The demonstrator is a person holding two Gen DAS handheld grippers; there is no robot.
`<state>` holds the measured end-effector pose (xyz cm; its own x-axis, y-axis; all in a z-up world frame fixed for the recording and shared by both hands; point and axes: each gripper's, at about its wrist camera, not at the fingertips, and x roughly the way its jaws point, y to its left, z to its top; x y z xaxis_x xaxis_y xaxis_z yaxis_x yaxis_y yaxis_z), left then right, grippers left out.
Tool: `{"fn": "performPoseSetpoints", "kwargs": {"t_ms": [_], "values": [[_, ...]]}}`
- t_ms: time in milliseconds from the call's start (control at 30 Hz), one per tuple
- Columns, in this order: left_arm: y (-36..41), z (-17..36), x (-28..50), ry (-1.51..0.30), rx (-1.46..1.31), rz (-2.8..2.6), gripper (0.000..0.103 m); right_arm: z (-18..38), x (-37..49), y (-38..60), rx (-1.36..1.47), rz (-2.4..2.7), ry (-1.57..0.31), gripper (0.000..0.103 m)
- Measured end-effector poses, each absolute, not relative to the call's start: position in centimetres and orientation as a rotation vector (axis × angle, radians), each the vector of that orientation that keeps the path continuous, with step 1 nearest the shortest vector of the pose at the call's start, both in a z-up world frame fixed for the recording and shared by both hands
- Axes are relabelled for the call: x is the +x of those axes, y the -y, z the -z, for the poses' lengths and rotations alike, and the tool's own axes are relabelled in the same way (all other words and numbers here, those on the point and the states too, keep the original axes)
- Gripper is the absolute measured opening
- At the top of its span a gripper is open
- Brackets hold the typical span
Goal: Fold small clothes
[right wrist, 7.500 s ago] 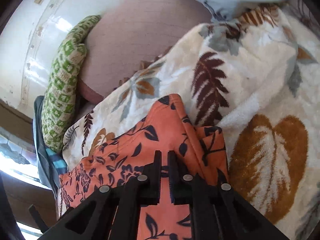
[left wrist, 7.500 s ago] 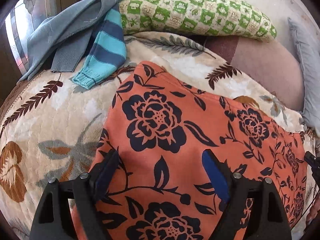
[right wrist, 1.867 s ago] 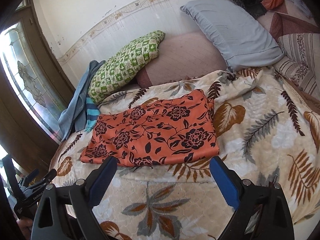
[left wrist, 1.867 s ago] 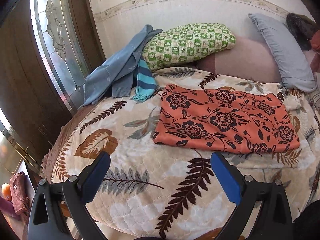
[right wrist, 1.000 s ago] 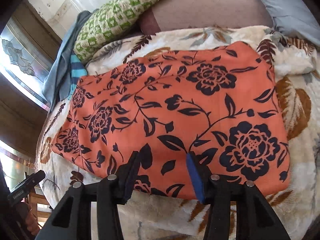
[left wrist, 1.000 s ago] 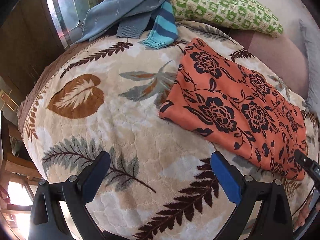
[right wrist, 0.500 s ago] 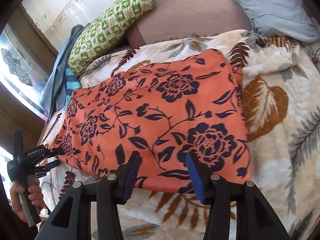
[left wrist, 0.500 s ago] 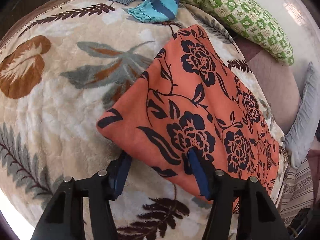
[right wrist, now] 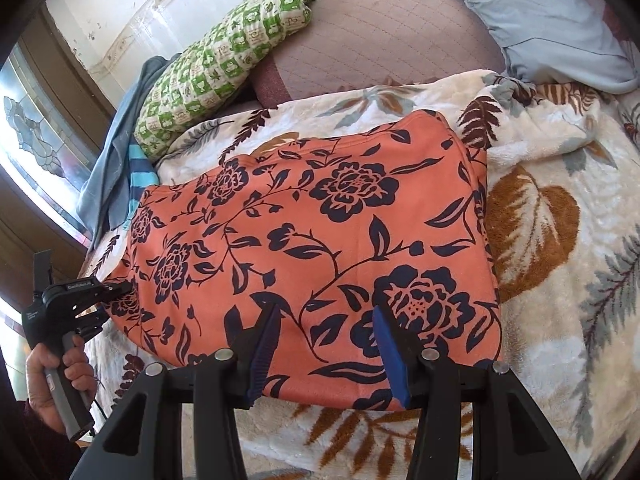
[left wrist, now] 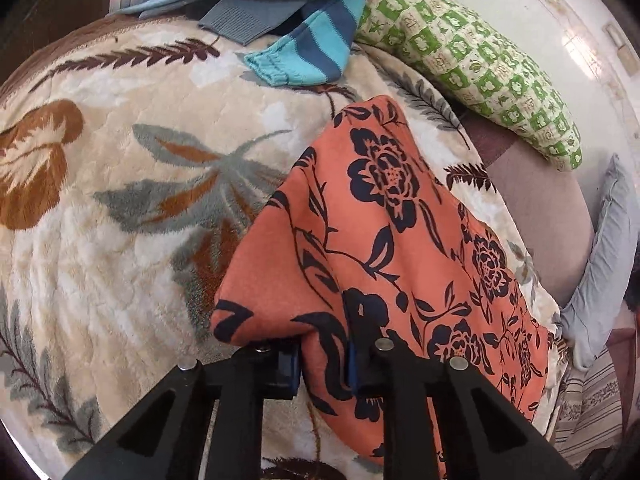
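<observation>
Leaf-print blanket (right wrist: 560, 184) on bed, wall w/ green pillow (right wrist: 224, 56), L gripper (left wrist: 322, 364) pinching orange floral cloth (right wrist: 320, 232) edge, R gripper (right wrist: 324, 348) jaws apart, empty.

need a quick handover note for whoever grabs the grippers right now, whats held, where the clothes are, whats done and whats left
Left gripper: shut on the near left corner of the orange floral garment, lifting it slightly.
Right gripper: open, jaws straddling the garment's near edge, nothing gripped yet.
Garment: lying as a flat rectangle on the leaf-print blanket.
Blue clothes: piled at the far left by the green pillow, untouched.
Left: close the right gripper on the near edge, make the next fold, then the blue pile.
</observation>
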<state>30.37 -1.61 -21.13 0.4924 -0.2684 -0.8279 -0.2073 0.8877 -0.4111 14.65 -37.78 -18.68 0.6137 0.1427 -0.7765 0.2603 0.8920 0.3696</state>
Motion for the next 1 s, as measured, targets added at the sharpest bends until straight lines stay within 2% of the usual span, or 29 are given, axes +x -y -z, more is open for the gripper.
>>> {"fn": "performPoseSetpoints", "kwargs": {"t_ms": [367,567,733,867,933,1000], "values": [[11.4,9.2,26.7,-0.836,-0.133,0.246,0.014,18.5,12.7,42.3,0.605,0.149,-0.856,0.052],[21.9,6.6,22.8,-0.79,0.036,0.405,0.013,18.4,10.7,47.3,0.729,0.231,-0.8,0.052],[31.9,8.9,18.3,-0.819,0.138,0.572,0.012,18.6,8.5,52.2,0.839,0.317,-0.744,0.052],[38.9,15.2,15.8,-0.938,0.202,0.669,0.012,19.0,6.5,56.0,0.897,0.4,-0.701,0.052],[40.6,18.3,15.0,-1.051,0.238,0.687,0.012,19.1,5.6,57.7,0.921,0.438,-0.685,0.056],[40.6,18.8,14.1,-1.081,0.239,0.733,0.012,19.2,5.0,59.1,0.942,0.469,-0.666,0.06]]}}
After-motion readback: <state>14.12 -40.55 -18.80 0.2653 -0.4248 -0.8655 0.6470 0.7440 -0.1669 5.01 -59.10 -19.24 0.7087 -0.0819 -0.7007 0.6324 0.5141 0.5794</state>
